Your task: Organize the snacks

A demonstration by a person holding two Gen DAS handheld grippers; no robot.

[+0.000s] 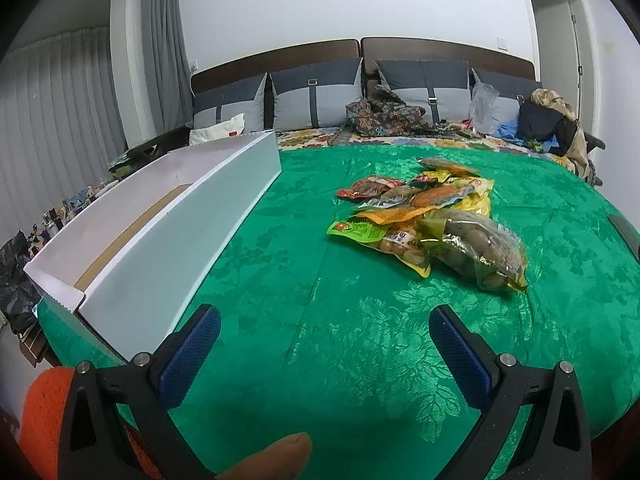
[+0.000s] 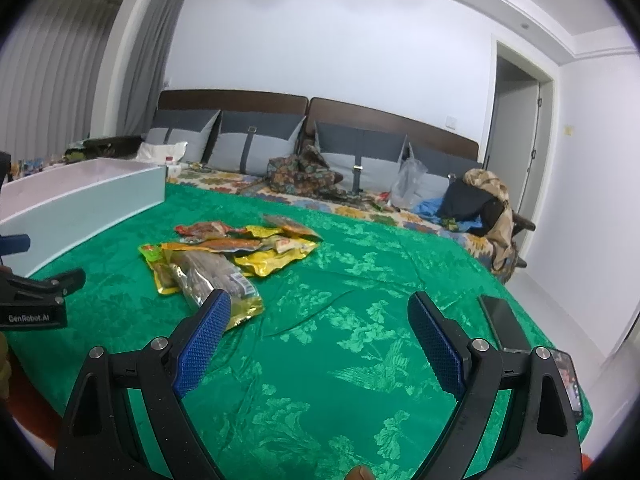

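Snack packets (image 1: 430, 216) lie heaped on the bed's green cover (image 1: 320, 320), right of the long white box (image 1: 168, 236). Left tool (image 1: 324, 344) and right tool (image 2: 320, 328) hover above the cover, jaws wide, empty.

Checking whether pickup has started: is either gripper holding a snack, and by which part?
Nothing held. Left gripper and right gripper are open, short of the snack packets.

Green floral bedspread (image 1: 320, 320); white box (image 1: 168, 248); blue fingers (image 1: 188, 354).
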